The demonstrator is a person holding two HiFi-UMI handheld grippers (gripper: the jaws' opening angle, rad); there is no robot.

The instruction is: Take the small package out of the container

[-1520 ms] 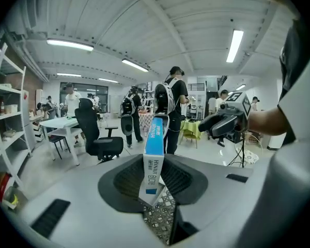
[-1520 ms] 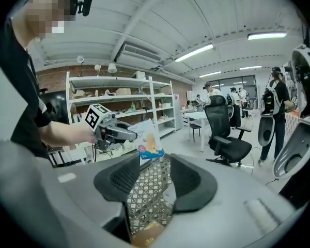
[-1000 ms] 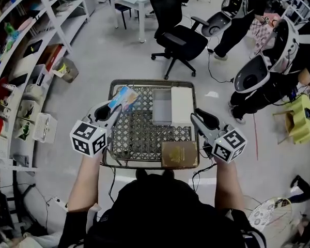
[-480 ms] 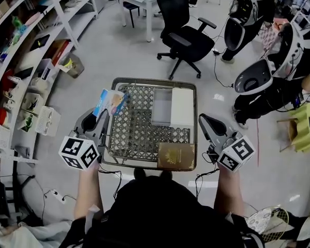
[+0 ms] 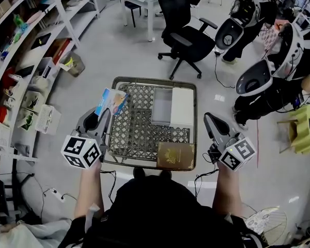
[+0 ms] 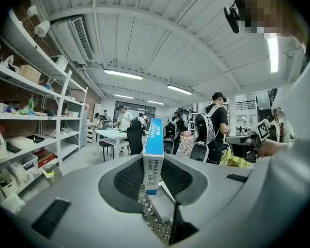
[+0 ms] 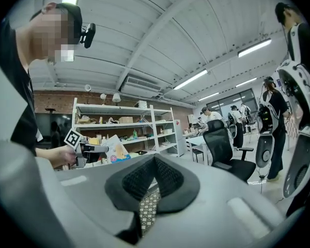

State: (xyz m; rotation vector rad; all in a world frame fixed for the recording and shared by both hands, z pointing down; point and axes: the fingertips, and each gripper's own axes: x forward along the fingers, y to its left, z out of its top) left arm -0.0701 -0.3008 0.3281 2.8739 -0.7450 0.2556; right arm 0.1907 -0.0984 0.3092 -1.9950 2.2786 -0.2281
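While its jaws press on the flat faces of a small blue-and-white cardboard package (image 5: 111, 101), the left gripper (image 5: 104, 117) holds that package clear of the mesh, raised over the left rim of the grey wire-mesh container (image 5: 139, 134). Inside the container a flat white box (image 5: 182, 107) lies beside a pale grey box (image 5: 161, 106), with a brown rectangular box (image 5: 176, 155) at the near right corner. The right gripper (image 5: 208, 120), jaws closed together on nothing, hangs just outside the container's right edge. Beyond the container, a black swivel office chair (image 5: 188, 40) stands on the grey floor.
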